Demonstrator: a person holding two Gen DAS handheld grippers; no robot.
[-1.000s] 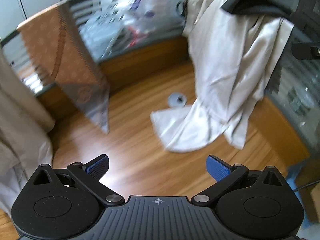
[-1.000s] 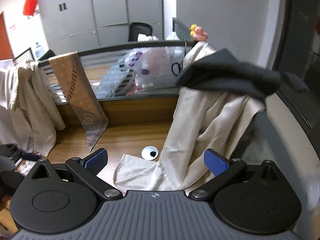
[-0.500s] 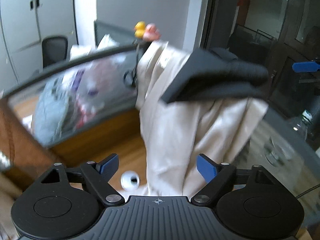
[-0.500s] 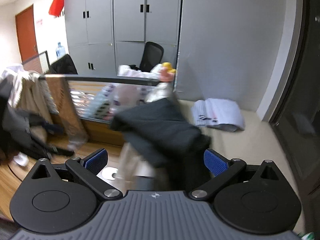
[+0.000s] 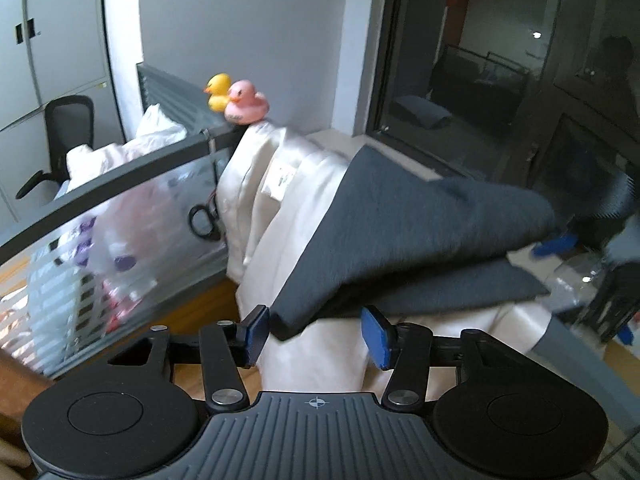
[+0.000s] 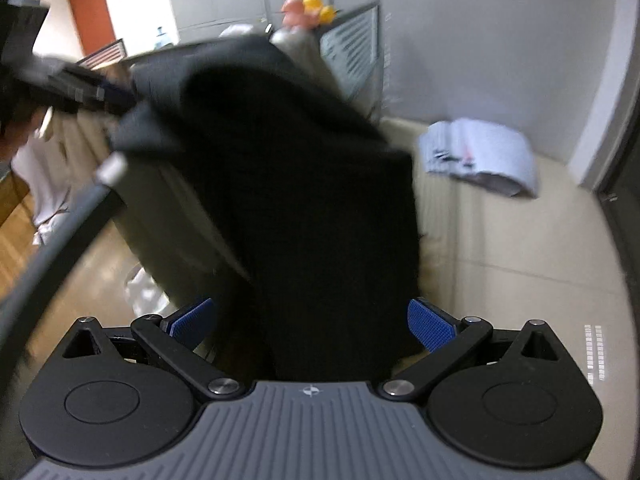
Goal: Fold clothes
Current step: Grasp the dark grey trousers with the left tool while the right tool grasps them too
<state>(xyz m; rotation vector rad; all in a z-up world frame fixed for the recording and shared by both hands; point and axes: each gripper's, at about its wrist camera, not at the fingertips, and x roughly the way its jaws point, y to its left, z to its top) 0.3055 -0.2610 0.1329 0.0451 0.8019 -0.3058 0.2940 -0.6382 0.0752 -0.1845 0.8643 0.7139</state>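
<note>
A dark grey garment (image 5: pixel 420 232) lies draped over the top of a desk partition, on a cream garment (image 5: pixel 288 208) that hangs down below it. My left gripper (image 5: pixel 316 336) is at the dark garment's lower left corner. Its jaws are closing with that corner between them, and a gap still shows on the right side. In the right wrist view the dark garment (image 6: pixel 312 200) fills the middle and runs down between the jaws of my right gripper (image 6: pixel 312 324), which stand wide, pads clear of the cloth. One of its blue fingertips (image 5: pixel 554 244) shows blurred at the garment's far right edge.
A yellow duck (image 5: pixel 218 92) and a pink duck (image 5: pixel 244 100) sit on the partition top (image 5: pixel 120 184). Black scissors (image 5: pixel 204 220) hang on the glass. An office chair (image 5: pixel 64 132) stands behind. A stack of papers (image 6: pixel 480 156) lies on the pale ledge (image 6: pixel 520 248).
Both views have swung from the desk onto the dark garment and closed in on it. The left jaws have narrowed around its corner. The right jaws now straddle the cloth.
</note>
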